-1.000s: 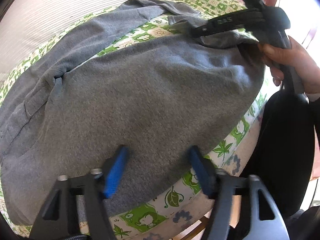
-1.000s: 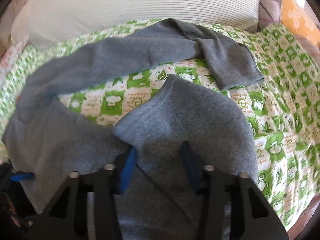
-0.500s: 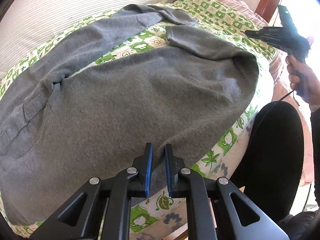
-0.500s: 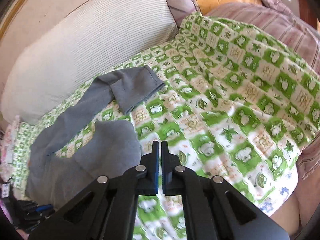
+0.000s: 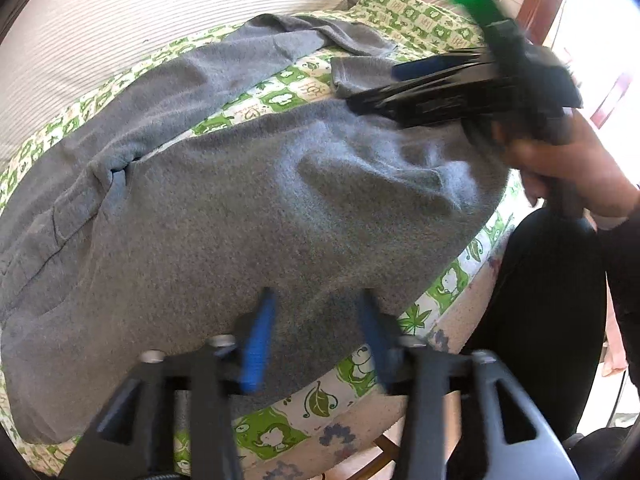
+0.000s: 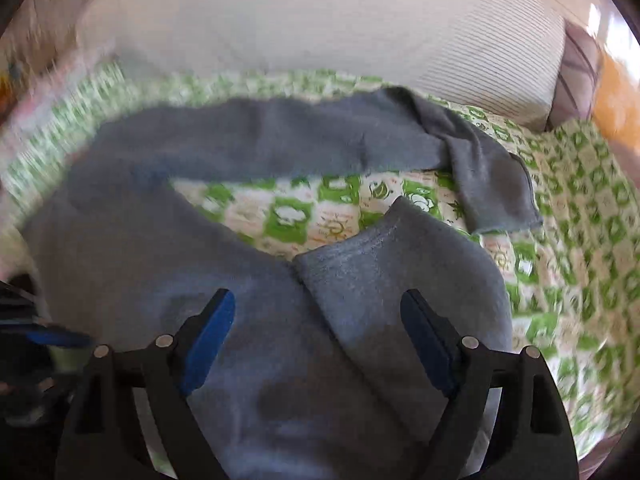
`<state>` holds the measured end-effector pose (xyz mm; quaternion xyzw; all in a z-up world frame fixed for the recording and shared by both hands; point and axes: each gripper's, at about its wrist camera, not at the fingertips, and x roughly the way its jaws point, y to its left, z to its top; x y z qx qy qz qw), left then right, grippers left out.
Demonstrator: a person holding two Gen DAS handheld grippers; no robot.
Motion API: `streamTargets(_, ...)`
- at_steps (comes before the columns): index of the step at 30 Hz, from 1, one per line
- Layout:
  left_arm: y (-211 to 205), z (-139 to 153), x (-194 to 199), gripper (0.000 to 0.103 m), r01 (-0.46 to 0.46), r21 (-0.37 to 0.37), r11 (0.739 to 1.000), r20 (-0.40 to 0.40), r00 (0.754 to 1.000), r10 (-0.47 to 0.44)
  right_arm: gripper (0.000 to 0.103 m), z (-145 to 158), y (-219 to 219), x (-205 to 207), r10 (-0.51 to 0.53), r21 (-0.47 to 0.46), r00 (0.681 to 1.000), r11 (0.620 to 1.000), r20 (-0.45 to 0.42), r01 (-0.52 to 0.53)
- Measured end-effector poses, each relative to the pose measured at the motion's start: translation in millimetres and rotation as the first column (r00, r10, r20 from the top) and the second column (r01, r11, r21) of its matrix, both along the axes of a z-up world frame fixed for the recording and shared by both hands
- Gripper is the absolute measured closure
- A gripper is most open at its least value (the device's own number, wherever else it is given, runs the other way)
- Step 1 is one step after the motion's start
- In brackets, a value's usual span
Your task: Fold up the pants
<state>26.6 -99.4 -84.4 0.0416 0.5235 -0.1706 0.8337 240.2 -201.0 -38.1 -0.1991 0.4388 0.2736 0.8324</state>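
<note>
Grey pants (image 5: 224, 216) lie spread on a green-and-white patterned sheet (image 5: 288, 84), legs apart in a V. The far leg (image 6: 280, 140) runs along the back with its cuff folded over; the near leg (image 6: 400, 264) lies close to me. My left gripper (image 5: 316, 320) is open, its blue pads straddling the pants' near edge by the bed's front. My right gripper (image 6: 318, 320) is open just above the near leg's cuff end, and shows in the left wrist view (image 5: 452, 88) over that leg.
A large white striped pillow (image 6: 320, 28) lies behind the pants. Striped and orange cushions (image 6: 580, 52) sit at the back right. The bed edge (image 5: 452, 320) runs along the front, with the person's dark-clothed leg (image 5: 548, 320) beside it.
Both grippers were shut half a second ago and are open now. The right gripper came back from over the bare sheet to the near leg's end.
</note>
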Motion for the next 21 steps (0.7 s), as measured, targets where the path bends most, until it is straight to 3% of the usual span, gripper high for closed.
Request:
streamTargets(1, -1, 0, -1, 0.049, 0.006, 0.001, 1.000, 0.005, 1.000, -0.006, 0.026, -5, 1, 3, -0.007, -0.031, 1.000, 1.000, 0.012, 0.007)
streamTargets(2, -2, -2, -1, 0.049, 0.014, 0.002, 1.000, 0.006, 1.000, -0.014, 0.045, -12, -2, 11, -0.030, -0.057, 1.000, 0.998, 0.009, 0.031)
streamTargets(3, -4, -4, -1, 0.049, 0.022, 0.004, 1.000, 0.005, 1.000, -0.022, 0.078, -16, -7, 17, -0.055, -0.052, 0.998, 0.997, -0.013, 0.055)
streamTargets(4, -4, -7, -1, 0.051, 0.026, 0.008, 1.000, 0.003, 1.000, -0.026, 0.093, -18, -18, 25, -0.091, -0.009, 0.994, 0.996, -0.065, 0.091)
streamTargets(5, -4, -11, -1, 0.055, 0.031, 0.009, 0.999, -0.004, 1.000, -0.031, 0.097, -14, -31, 30, -0.121, 0.032, 0.988, 0.992, -0.092, 0.125)
streamTargets(7, -4, -18, 2, 0.085, 0.028, -0.002, 1.000, -0.028, 0.999, -0.028, 0.097, -4, -52, 34, -0.175, 0.084, 0.980, 0.980, -0.091, 0.182)
streamTargets(10, -1, -19, 5, 0.094, 0.015, -0.019, 1.000, -0.032, 0.999, -0.016, 0.097, 21, -97, 28, -0.262, 0.175, 0.963, 0.947, -0.058, 0.268)
streamTargets(14, 0, -15, 5, 0.096, 0.016, -0.032, 0.999, -0.023, 1.000, -0.016, 0.098, 40, -159, 17, -0.406, 0.259, 0.913, 0.878, -0.042, 0.402)
streamTargets(18, -3, -17, 4, 0.096, 0.019, -0.040, 0.999, -0.034, 0.999, -0.021, 0.098, 39, -233, 16, -0.556, 0.327, 0.825, 0.765, -0.100, 0.555)
streamTargets(21, -9, -21, 3, 0.096, 0.032, -0.032, 0.999, -0.046, 0.998, -0.033, 0.098, 26, -275, 13, -0.644, 0.314, 0.749, 0.687, -0.153, 0.655)
